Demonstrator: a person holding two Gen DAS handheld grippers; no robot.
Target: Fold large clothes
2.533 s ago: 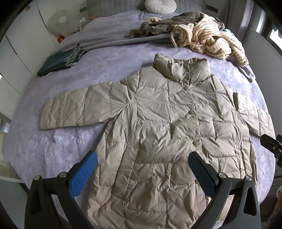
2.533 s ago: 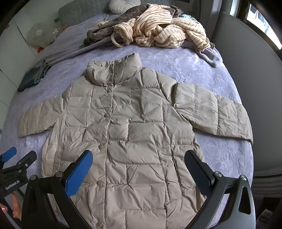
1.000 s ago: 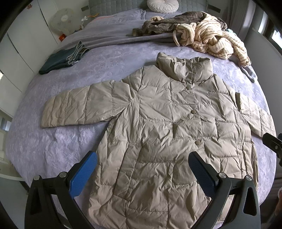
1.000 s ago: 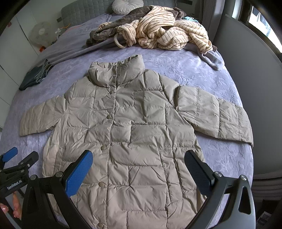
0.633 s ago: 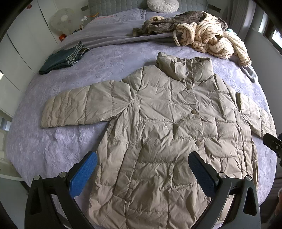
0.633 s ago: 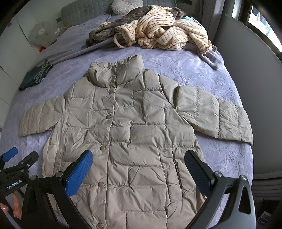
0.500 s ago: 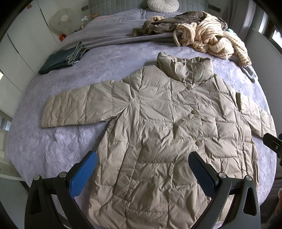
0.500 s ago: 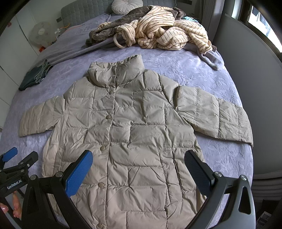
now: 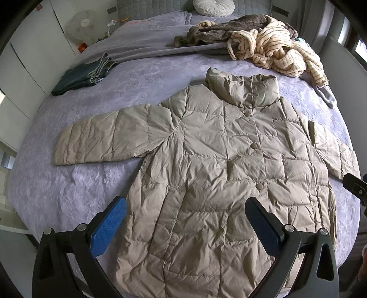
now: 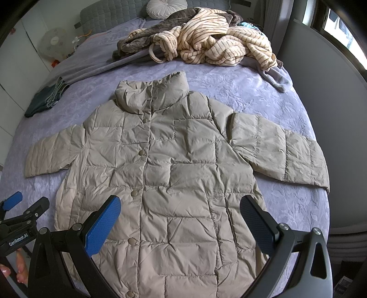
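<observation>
Hovering above the hem, the left gripper point(image 9: 185, 221) and the right gripper point(image 10: 180, 220) both have their blue-padded fingers spread wide, grasping nothing and clear of the cloth. Beneath them the beige quilted coat point(image 9: 224, 174) lies flat and face up on the bed point(image 9: 68, 183), snapped shut down the front, its hem at the near edge and its collar point(image 10: 152, 97) pointing toward the head of the bed. Both sleeves are stretched out sideways: the left sleeve point(image 9: 103, 135) toward the bed's left edge, the right sleeve point(image 10: 279, 149) toward its right edge.

No fold has been made, judging by how it lies; spreading and smoothing look finished, and the sleeves, sides and length all remain to be turned in.

Farther off, a dark folded garment point(image 9: 80, 76) sits near the far left edge, well apart from the coat. A heap of striped cream and brown clothes point(image 10: 206, 44) lies beyond the collar, with a round cushion point(image 10: 166, 8) at the headboard.
</observation>
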